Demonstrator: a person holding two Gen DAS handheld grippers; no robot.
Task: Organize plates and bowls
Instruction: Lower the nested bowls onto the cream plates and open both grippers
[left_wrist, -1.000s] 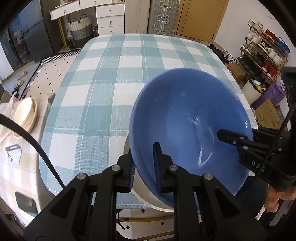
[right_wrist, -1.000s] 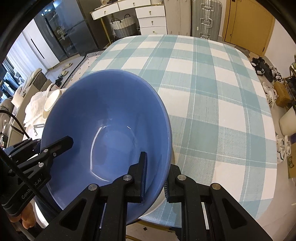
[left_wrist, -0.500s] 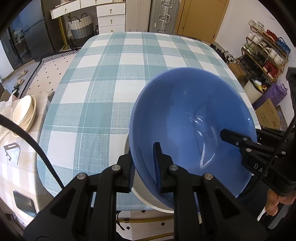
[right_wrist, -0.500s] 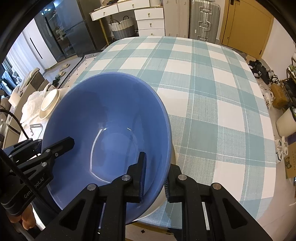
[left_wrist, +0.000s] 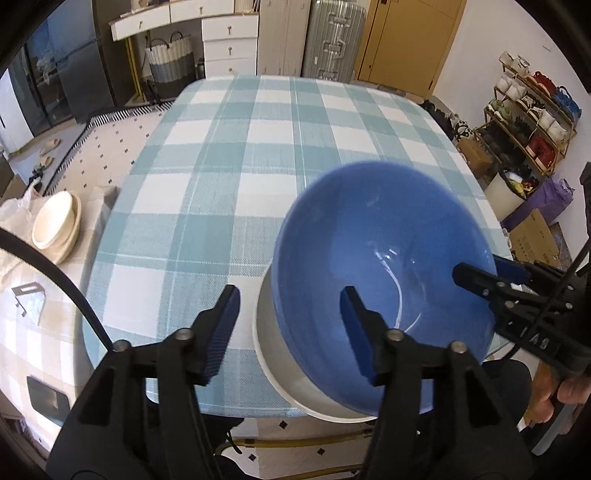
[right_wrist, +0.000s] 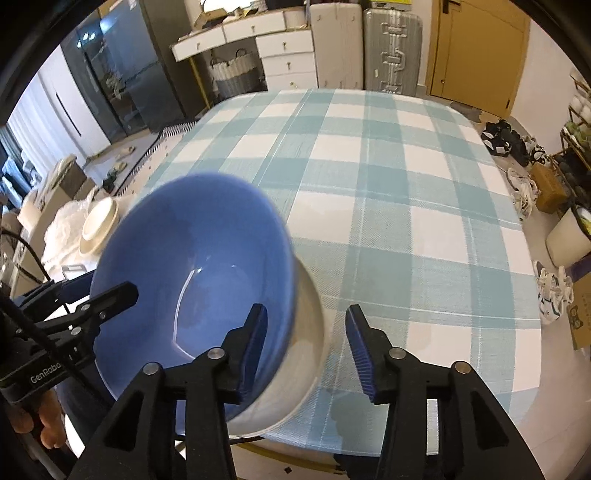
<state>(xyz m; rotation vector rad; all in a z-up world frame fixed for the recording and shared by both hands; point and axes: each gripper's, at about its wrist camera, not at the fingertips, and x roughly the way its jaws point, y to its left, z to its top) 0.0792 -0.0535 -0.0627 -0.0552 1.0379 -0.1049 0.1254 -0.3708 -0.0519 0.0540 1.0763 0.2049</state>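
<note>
The blue bowl (left_wrist: 380, 254) sits tilted at the near edge of the bench (left_wrist: 258, 155), its white outside showing below the blue rim, on the teal and white check cloth. Its rim is blurred in both views.

A second ago both grippers were clamped on that rim, one at each side. Now both have let go: the jaws of each have just been opening and stand about half apart.

The left gripper (left_wrist: 290, 328) straddles the bowl's near-left rim. Its right finger (left_wrist: 356, 332) is inside the bowl and its left finger (left_wrist: 221, 328) is out over the cloth. Neither pad presses on the wall, so it holds nothing.

The right gripper (right_wrist: 306, 343) straddles the near-right rim the same way, its left finger (right_wrist: 251, 347) inside the bowl and its right finger (right_wrist: 360, 350) outside, over the cloth. Its pads are also off the bowl. In the left wrist view it shows at the right, with one tip over the bowl's right rim.

The bowl looks smaller and lower between the fingers than before, with more of its white outside in sight.

Far left, off the bench, a stack of cream dishes (left_wrist: 55, 225) lies on a beige check cloth (left_wrist: 33, 332), in the same place as before.
</note>
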